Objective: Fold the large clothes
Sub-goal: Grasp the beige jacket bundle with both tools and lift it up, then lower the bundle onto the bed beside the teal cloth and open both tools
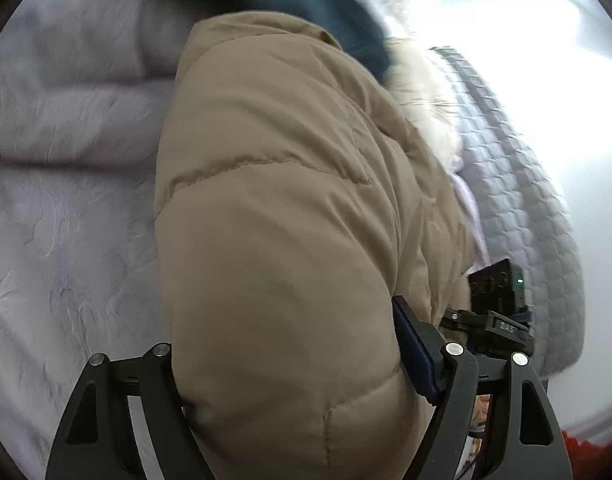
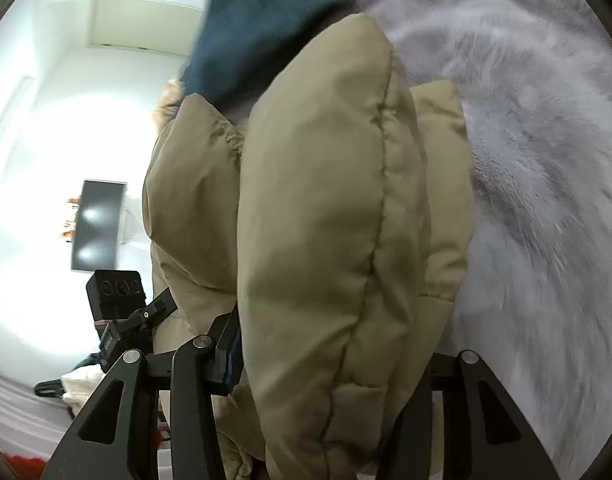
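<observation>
A tan puffer coat [image 1: 290,208] with a teal lining [image 1: 326,4] and a fur-trimmed hood [image 1: 422,88] fills both views. My left gripper [image 1: 298,364] is shut on a thick quilted fold of the coat; its blue-padded right finger [image 1: 414,352] presses into the fabric. My right gripper [image 2: 326,352] is shut on another padded fold of the coat [image 2: 330,208], with the teal lining [image 2: 266,20] above it. Both grippers hold the coat over a pale lilac fluffy blanket [image 1: 58,240]. Each view shows the other gripper's camera body beside the coat, in the left wrist view [image 1: 498,288] and the right wrist view [image 2: 114,292].
The fluffy blanket [image 2: 546,160] covers the bed. A grey quilted cover [image 1: 518,184] lies along the bed's edge. White walls and a dark screen [image 2: 96,224] stand beyond. Red items [image 2: 22,460] lie low on the floor.
</observation>
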Tool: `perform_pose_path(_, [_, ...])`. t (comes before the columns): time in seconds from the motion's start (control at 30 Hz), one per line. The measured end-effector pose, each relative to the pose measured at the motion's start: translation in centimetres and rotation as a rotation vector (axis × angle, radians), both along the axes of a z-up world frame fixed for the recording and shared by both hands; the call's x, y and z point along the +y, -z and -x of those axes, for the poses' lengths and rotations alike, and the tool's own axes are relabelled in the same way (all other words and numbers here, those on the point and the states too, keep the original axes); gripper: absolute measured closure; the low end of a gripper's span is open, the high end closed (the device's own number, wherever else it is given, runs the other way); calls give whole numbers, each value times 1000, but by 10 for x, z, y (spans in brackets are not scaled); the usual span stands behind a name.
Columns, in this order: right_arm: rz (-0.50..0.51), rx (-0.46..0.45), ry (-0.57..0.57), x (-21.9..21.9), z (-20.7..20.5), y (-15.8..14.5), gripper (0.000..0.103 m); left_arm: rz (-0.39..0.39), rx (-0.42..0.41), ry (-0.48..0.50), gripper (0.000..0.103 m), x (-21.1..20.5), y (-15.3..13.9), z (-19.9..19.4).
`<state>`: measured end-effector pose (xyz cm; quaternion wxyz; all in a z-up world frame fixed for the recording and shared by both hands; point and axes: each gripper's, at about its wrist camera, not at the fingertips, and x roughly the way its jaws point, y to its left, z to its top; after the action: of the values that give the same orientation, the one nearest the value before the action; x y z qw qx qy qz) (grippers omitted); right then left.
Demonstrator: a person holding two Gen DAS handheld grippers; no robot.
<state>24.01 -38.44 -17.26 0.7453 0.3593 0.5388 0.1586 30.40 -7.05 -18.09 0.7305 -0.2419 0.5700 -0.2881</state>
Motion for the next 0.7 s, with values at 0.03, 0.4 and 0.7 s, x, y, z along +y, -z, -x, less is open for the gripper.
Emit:
perform_pose_path(0.03, [-4, 5, 8, 0, -5, 9, 45, 5, 29, -17, 16, 2, 15, -6])
perform_pose_path(0.4, [171, -30, 171, -22, 49, -35, 38, -224, -113, -63, 14, 12, -16, 12])
perform_pose_path(0.7, [250, -250, 118, 14, 45, -106, 78, -353, -277, -108, 28, -5, -68, -31])
